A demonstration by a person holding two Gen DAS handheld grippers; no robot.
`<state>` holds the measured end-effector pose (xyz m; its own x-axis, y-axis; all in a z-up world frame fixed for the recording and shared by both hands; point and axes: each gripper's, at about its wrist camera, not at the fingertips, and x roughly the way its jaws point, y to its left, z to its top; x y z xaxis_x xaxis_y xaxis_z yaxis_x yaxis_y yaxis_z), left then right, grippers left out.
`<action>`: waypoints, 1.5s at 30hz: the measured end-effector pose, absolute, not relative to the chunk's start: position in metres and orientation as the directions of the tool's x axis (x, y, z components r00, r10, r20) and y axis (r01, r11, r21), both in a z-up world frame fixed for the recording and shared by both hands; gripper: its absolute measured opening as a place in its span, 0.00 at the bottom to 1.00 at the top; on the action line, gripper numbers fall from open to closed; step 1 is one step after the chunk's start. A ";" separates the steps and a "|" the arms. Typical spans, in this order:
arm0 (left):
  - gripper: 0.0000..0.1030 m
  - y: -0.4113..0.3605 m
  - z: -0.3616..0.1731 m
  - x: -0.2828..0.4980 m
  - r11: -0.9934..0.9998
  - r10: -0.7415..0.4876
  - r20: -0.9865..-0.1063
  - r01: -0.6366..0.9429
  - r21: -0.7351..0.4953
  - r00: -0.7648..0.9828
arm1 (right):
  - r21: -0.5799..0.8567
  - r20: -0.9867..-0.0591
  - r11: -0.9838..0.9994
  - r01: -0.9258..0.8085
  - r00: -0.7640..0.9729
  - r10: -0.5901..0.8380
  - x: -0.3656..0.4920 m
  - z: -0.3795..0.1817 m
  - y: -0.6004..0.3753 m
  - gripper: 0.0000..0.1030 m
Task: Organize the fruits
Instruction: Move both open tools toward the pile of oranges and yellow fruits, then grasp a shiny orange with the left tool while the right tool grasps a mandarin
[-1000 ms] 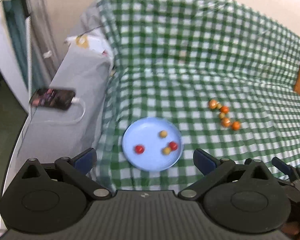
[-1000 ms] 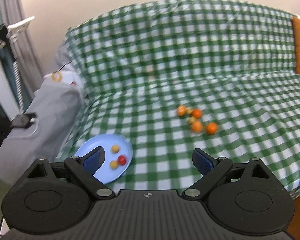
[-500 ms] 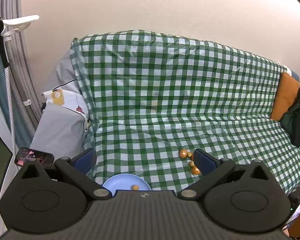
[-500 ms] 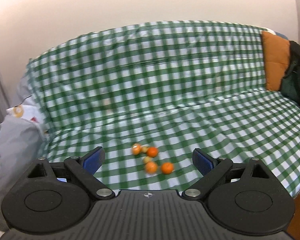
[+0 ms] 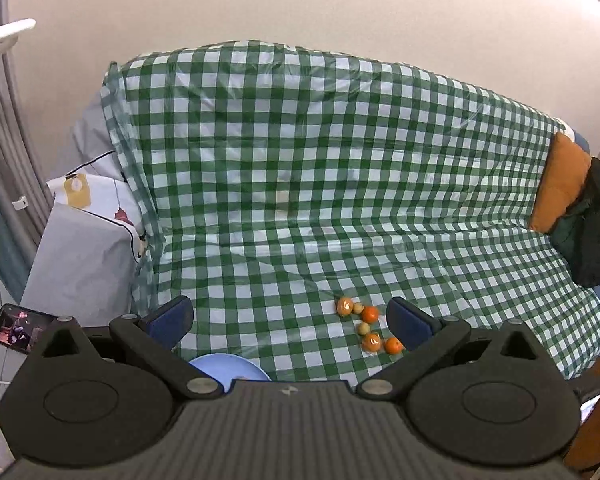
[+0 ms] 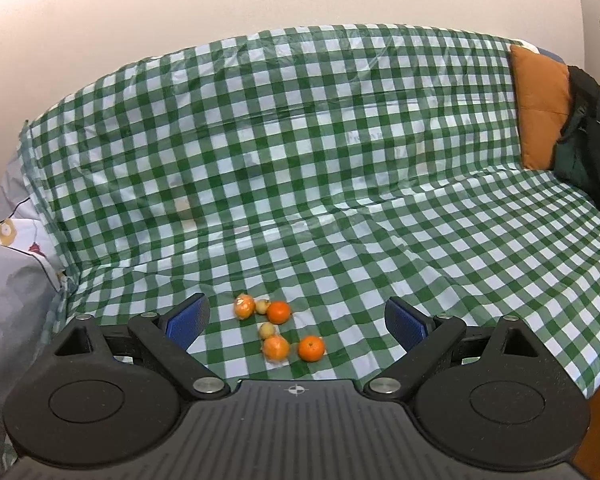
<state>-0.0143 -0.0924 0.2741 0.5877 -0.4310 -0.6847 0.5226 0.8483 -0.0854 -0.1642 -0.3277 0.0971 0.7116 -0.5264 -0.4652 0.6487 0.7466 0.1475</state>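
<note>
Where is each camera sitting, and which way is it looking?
Left wrist: rides on the left gripper, facing the checked sofa cover; its two open fingers show, with the blue plate peeking below.
Right wrist: rides on the right gripper, facing the same cover; its open fingers frame the fruit pile.
Both views share the fruit pile, the orange cushion and the cover.

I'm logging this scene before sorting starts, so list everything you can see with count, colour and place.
Round orange fruits: four, orange, clustered on the seat.
Small pale yellow-green fruits: two, among the orange ones.
Light blue plate: one, left of the cluster, mostly hidden.
Checked plastic sofa cover: one, green and white.
Orange cushion: one, right end.
Dark bag: one, beside cushion.
Phone: one, far left.
Left gripper: open, empty.
Right gripper: open, empty.
</note>
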 end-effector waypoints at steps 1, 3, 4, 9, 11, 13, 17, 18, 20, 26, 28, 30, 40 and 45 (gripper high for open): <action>1.00 -0.095 0.273 -0.012 0.851 -0.426 -0.684 0.519 -0.081 0.592 | 0.150 -0.469 0.743 0.652 0.709 -0.527 -0.163 0.095 -0.330 0.92; 1.00 -0.101 0.269 -0.005 0.856 -0.425 -0.687 0.509 -0.093 0.589 | 0.153 -0.481 0.736 0.659 0.701 -0.527 -0.161 0.089 -0.336 0.92; 1.00 -0.104 0.266 -0.002 0.860 -0.420 -0.687 0.502 -0.092 0.593 | 0.155 -0.488 0.732 0.663 0.696 -0.527 -0.159 0.085 -0.338 0.92; 1.00 -0.143 0.217 0.029 0.869 -0.353 -0.732 0.493 -0.027 0.583 | 0.172 -0.512 0.707 0.686 0.675 -0.531 -0.147 0.055 -0.352 0.94; 1.00 -0.156 0.186 0.043 0.858 -0.363 -0.745 0.512 -0.035 0.560 | 0.178 -0.527 0.680 0.711 0.653 -0.545 -0.140 0.035 -0.359 0.94; 1.00 -0.169 0.147 0.058 0.845 -0.378 -0.754 0.533 -0.043 0.538 | 0.184 -0.540 0.654 0.734 0.631 -0.557 -0.131 0.011 -0.368 0.94; 1.00 -0.191 0.073 0.085 0.838 -0.348 -0.825 0.543 -0.060 0.446 | 0.128 -0.574 0.651 0.748 0.592 -0.566 -0.109 -0.031 -0.381 0.94; 1.00 -0.198 0.056 0.090 0.836 -0.347 -0.839 0.544 -0.074 0.419 | 0.105 -0.574 0.662 0.742 0.589 -0.569 -0.102 -0.041 -0.385 0.94; 1.00 -0.212 0.026 0.097 0.827 -0.358 -0.862 0.550 -0.114 0.358 | 0.069 -0.569 0.680 0.730 0.589 -0.574 -0.088 -0.056 -0.392 0.94; 1.00 -0.272 -0.043 0.112 0.800 -0.358 -0.914 0.567 -0.193 0.193 | -0.006 -0.557 0.707 0.707 0.585 -0.590 -0.045 -0.102 -0.419 0.94; 1.00 -0.293 -0.058 0.113 0.781 -0.360 -0.918 0.592 -0.202 0.163 | -0.006 -0.574 0.718 0.696 0.585 -0.573 -0.035 -0.115 -0.432 0.95; 1.00 -0.315 -0.073 0.112 0.771 -0.346 -0.926 0.607 -0.191 0.149 | 0.015 -0.566 0.731 0.682 0.609 -0.556 -0.032 -0.119 -0.438 0.95; 1.00 -0.379 -0.133 0.112 0.765 -0.278 -0.957 0.622 -0.166 0.086 | -0.060 -0.572 0.691 0.720 0.543 -0.615 -0.035 -0.126 -0.462 0.94; 0.87 -0.385 -0.131 0.102 0.744 -0.251 -0.954 0.663 -0.082 0.164 | -0.078 -0.558 0.704 0.706 0.554 -0.617 -0.035 -0.125 -0.457 0.82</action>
